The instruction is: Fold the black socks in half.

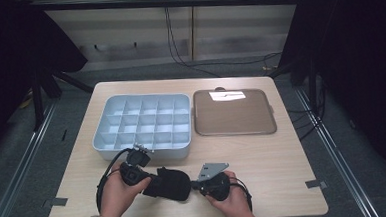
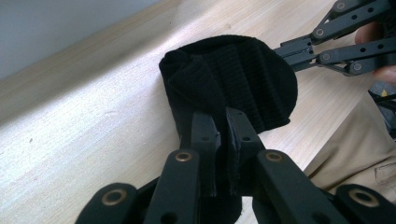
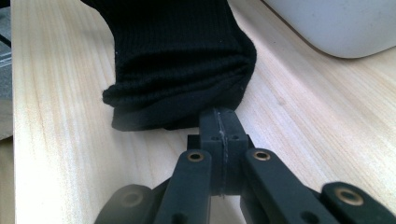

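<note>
Both claws are pinching the black sock (image 1: 167, 184), left claw (image 2: 223, 135) clamped on one end, right claw (image 3: 219, 122) closed tight on the opposite edge; thin fabric could slip out if they tug apart.

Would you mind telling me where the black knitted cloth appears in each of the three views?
High view: black knitted cloth lies low and centre on the table, between the two grippers.
Left gripper view: it is at centre, running down into the jaws.
Right gripper view: it is at top centre, above the jaws.
Shared landmark: the white compartment tray.
</note>
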A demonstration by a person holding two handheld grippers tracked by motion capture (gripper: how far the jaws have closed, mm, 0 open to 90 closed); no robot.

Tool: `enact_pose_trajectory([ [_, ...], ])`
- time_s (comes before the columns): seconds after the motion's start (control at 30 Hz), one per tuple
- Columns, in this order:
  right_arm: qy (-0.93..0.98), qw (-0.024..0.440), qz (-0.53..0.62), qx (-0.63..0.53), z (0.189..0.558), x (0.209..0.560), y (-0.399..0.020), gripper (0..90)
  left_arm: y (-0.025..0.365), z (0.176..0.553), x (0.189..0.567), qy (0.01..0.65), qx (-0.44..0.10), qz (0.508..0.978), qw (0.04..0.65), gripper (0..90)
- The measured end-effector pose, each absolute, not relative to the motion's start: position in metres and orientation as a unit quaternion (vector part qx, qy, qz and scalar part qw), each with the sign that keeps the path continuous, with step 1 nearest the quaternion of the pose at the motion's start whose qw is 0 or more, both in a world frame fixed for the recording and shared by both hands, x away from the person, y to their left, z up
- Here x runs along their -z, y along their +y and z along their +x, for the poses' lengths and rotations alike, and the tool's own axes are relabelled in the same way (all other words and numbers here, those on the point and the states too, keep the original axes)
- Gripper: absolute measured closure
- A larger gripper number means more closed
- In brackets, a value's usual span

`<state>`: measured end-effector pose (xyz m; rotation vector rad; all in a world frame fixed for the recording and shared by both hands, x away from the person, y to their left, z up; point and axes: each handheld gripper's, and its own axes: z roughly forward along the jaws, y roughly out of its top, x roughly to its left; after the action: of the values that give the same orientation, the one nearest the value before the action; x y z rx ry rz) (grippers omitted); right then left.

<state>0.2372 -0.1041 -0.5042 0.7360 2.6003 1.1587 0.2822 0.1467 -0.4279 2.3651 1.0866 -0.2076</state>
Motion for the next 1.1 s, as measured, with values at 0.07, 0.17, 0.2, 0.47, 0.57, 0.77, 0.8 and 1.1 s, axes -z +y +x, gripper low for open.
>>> enact_pose_trajectory([
  [0.07,0.88,0.1,0.249,-0.392,0.237,0.504,-0.104,90.0,0.146,0.282,0.428,0.398,0.079,0.876,0.26,83.3],
  [0.17,0.88,0.1,0.248,-0.392,0.238,0.504,-0.104,90.0,0.142,0.282,0.428,0.397,0.08,0.877,0.259,83.3],
  [0.2,0.88,0.1,0.248,-0.392,0.237,0.504,-0.104,90.0,0.142,0.282,0.428,0.398,0.081,0.876,0.259,83.3],
  [0.47,0.88,0.099,0.249,-0.393,0.237,0.504,-0.104,90.0,0.139,0.282,0.427,0.392,0.081,0.878,0.26,83.3],
  [0.57,0.879,0.099,0.249,-0.393,0.238,0.504,-0.104,90.0,0.137,0.282,0.426,0.394,0.082,0.878,0.259,83.3],
  [0.77,0.88,0.098,0.249,-0.393,0.237,0.504,-0.104,90.0,0.13,0.283,0.427,0.386,0.084,0.882,0.258,83.3],
  [0.8,0.88,0.099,0.247,-0.393,0.238,0.504,-0.104,90.0,0.13,0.283,0.426,0.387,0.084,0.881,0.258,83.3],
  [1.1,0.88,0.097,0.246,-0.394,0.237,0.505,-0.103,90.0,0.124,0.286,0.428,0.387,0.082,0.882,0.255,83.2],
])
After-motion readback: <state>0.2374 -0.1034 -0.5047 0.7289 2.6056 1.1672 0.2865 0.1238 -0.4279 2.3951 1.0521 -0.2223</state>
